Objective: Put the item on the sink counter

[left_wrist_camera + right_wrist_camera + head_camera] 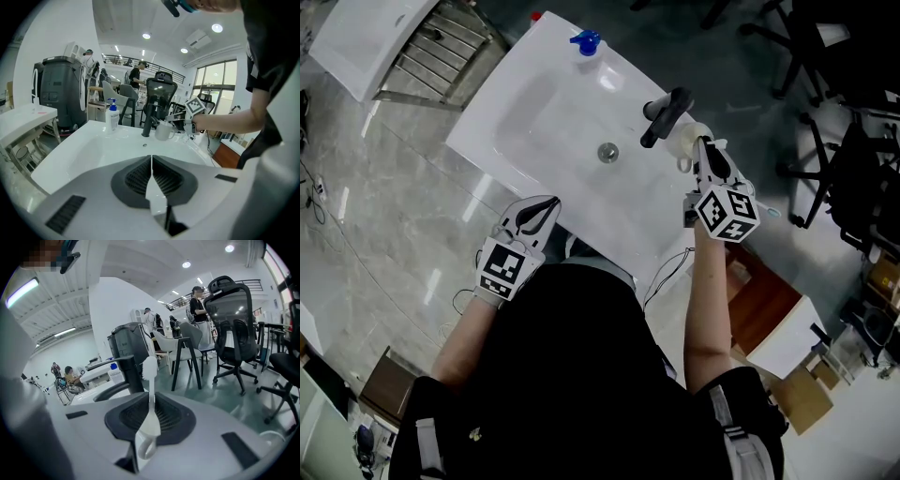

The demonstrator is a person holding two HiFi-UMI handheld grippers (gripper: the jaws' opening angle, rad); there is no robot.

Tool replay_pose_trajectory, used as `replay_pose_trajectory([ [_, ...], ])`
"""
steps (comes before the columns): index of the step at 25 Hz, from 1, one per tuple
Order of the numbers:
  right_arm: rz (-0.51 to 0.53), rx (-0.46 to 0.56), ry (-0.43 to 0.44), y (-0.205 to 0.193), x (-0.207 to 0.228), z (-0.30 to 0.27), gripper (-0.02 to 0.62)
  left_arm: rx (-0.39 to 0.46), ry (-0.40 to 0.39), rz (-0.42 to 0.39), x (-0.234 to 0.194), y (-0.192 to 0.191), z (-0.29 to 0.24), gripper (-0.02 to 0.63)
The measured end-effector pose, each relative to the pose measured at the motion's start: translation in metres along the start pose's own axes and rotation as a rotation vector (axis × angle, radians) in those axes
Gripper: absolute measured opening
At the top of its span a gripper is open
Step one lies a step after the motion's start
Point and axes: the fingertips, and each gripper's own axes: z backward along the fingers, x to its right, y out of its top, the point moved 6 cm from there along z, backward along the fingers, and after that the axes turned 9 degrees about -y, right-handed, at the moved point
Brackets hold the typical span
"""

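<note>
While the right hand-held gripper pinches the wall of a white ceramic mug between its jaws, the mug sits just beside the black lever faucet, at the back right of the glossy white sink counter. From the right gripper view the mug's wall stands edge-on between the ribbed dark pads, its looped handle pointing back toward the camera. Whether its base touches the counter cannot be told.

The left hand-held gripper hovers at the counter's front edge with its jaws pressed together on nothing; the left gripper view shows the two pads meeting in a thin seam.

A clear bottle with a blue pump top stands at the counter's far corner, well apart from the mug; its label is too small to read. A round metal drain lies in the basin. Each gripper's cube carries black-and-white square markers, and no lettering is legible.
</note>
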Motion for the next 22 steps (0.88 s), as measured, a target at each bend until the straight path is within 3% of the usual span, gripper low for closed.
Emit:
replay_pose_trajectory([
  [22, -0.054, -0.006, -0.041, 0.005, 0.005, 0.0, 0.055, -0.001, -0.005, 0.007, -0.006, -0.003, 0.0, 0.028],
])
